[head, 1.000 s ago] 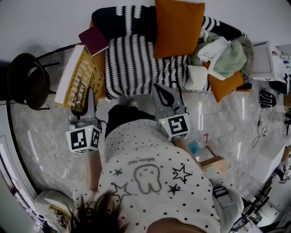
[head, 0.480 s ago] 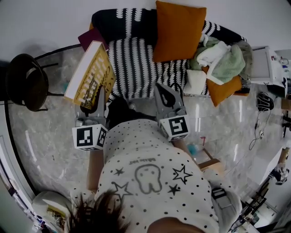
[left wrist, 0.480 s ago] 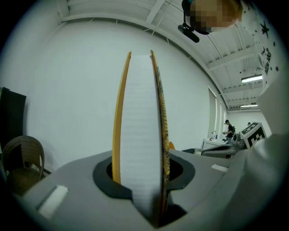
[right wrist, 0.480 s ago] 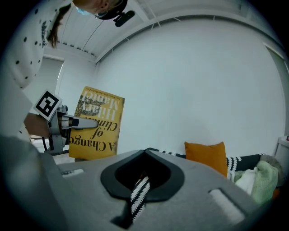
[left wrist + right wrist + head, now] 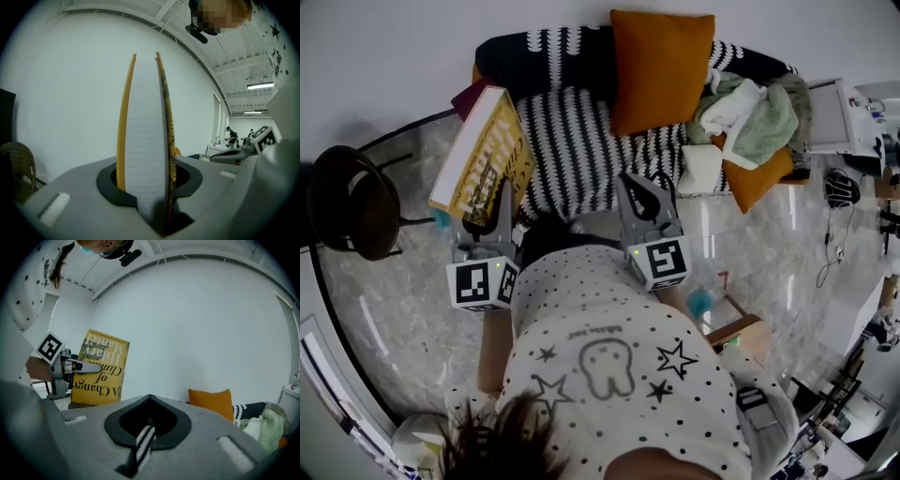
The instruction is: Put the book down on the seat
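The book (image 5: pixel 483 155) is a thick yellow hardback. My left gripper (image 5: pixel 500 202) is shut on its lower edge and holds it upright over the floor, just left of the sofa. In the left gripper view its white page block (image 5: pixel 145 131) stands on edge between the jaws. From the right gripper view its yellow cover (image 5: pixel 101 369) shows at left, with the left gripper (image 5: pixel 70 366) clamped on it. The seat is a sofa under a black-and-white striped blanket (image 5: pixel 581 141). My right gripper (image 5: pixel 637 192) hovers at the seat's front edge, shut and holding nothing.
An orange cushion (image 5: pixel 661 66) leans on the sofa back. A heap of clothes (image 5: pixel 750 112), a white pillow (image 5: pixel 703 169) and another orange cushion (image 5: pixel 759 178) fill the sofa's right end. A maroon book (image 5: pixel 467 94) lies at its left end. A dark round chair (image 5: pixel 347 202) stands far left.
My left gripper has carried the yellow book up and to the right, nearer the sofa's left end, where it now partly covers the maroon book. The right gripper has barely moved.
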Motion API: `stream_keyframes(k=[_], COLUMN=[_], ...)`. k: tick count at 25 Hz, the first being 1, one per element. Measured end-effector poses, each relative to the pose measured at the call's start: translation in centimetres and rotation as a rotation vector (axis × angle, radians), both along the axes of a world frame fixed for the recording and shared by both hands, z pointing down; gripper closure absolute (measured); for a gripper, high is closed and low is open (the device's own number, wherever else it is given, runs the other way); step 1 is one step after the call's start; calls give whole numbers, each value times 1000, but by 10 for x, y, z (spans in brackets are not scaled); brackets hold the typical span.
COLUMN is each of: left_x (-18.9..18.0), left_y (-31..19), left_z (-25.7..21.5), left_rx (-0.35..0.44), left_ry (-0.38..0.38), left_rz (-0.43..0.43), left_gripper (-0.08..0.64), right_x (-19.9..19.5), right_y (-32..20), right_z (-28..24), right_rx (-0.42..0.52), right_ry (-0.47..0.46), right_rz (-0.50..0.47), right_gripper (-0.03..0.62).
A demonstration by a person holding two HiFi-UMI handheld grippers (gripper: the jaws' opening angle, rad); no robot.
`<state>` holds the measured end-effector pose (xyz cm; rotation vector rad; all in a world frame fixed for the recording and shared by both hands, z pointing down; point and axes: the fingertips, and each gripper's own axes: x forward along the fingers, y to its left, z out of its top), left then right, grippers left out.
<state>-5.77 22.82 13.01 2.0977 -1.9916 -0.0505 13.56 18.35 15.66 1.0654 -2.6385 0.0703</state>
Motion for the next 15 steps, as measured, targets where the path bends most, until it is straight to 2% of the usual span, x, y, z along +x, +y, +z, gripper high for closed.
stream_keyframes(k=[5,15], left_x=[-21,-35], left_y=[-22,-40], left_z=[-1,4], left_rx=[-11,-36], left_ry=[-1,13], left_rz=[45,112], left_gripper=[414,414], right_x=[-21,-38], right_y=[-12,-10], right_z=[-4,3], right_rx=[-13,-51], right_ry=[-5,15], right_rz=[27,78], right_gripper=[591,591])
